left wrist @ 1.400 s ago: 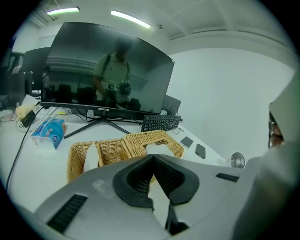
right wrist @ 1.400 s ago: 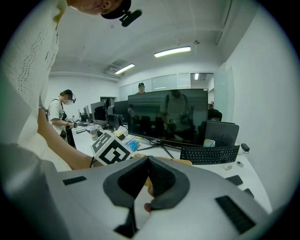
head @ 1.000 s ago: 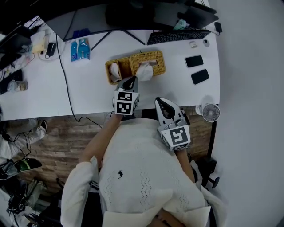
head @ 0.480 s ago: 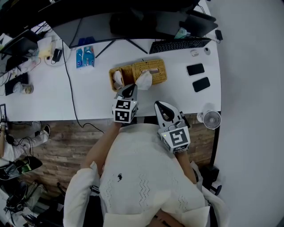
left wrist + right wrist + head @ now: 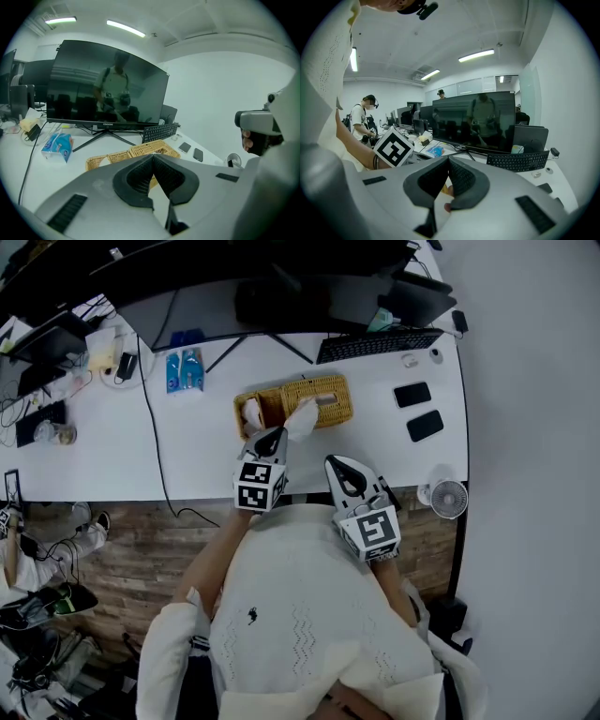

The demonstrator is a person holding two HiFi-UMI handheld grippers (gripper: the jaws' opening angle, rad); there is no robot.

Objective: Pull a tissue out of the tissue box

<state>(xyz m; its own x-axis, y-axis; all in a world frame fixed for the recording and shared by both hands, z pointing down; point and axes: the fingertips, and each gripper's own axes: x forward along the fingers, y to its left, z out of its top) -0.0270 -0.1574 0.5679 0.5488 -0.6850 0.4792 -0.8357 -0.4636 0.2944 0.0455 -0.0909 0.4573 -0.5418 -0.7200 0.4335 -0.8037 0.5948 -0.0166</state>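
Note:
A wicker tissue box sits mid-desk, and in the left gripper view its top shows just beyond the jaws. A white tissue trails out of it toward the near edge. My left gripper is at the tissue's near end, jaws closed together, seemingly pinching it; the grip point itself is hidden. My right gripper hovers off the desk's front edge to the right, shut and holding nothing.
A keyboard and a monitor stand lie behind the box. Two phones and a small fan are at the right. A blue tissue pack and a black cable are at the left.
My left gripper has drawn back toward the desk's front edge, and the tissue has stretched further out of the box. The right gripper has barely moved.

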